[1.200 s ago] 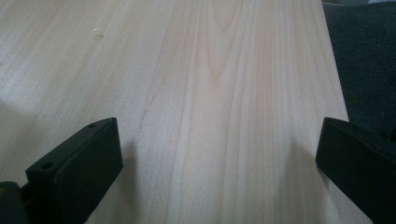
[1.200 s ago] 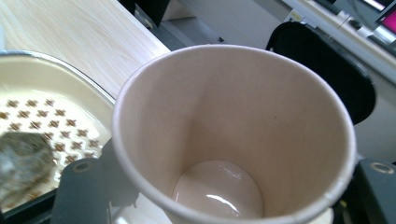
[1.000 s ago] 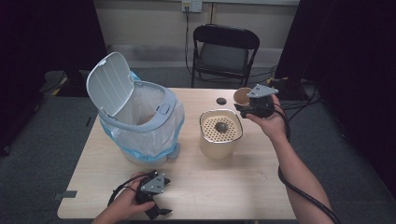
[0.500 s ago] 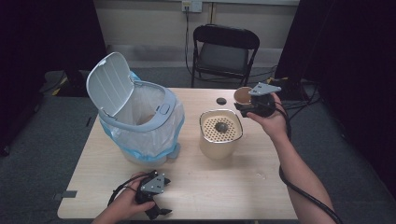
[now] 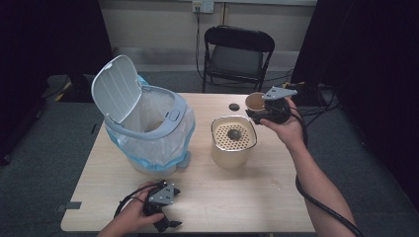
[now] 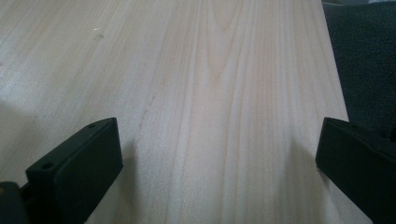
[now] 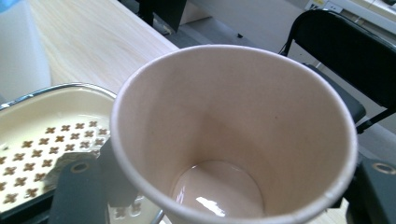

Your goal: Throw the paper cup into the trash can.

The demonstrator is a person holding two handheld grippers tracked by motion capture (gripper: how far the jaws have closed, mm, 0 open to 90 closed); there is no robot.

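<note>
Right of centre in the high view, the right gripper [image 5: 258,109] is held above the far right part of the light wooden table [image 5: 237,197], and its two black jaws are clamped on a brown paper cup [image 5: 255,101]. In the right gripper view the paper cup [image 7: 233,135] is tilted with its mouth toward the camera, and a little pale liquid shines at its bottom. Just below and left of the cup stands a cream metal container with a perforated insert [image 5: 233,140]; a dark round lump lies on the insert. At the upper left of the table is a white plastic bin with an open lid and a blue liner bag [image 5: 148,131]. At the bottom left of the high view, the left gripper [image 5: 165,224] rests on the table edge. In the left gripper view its jaws stand wide apart, with bare wood between them.
</note>
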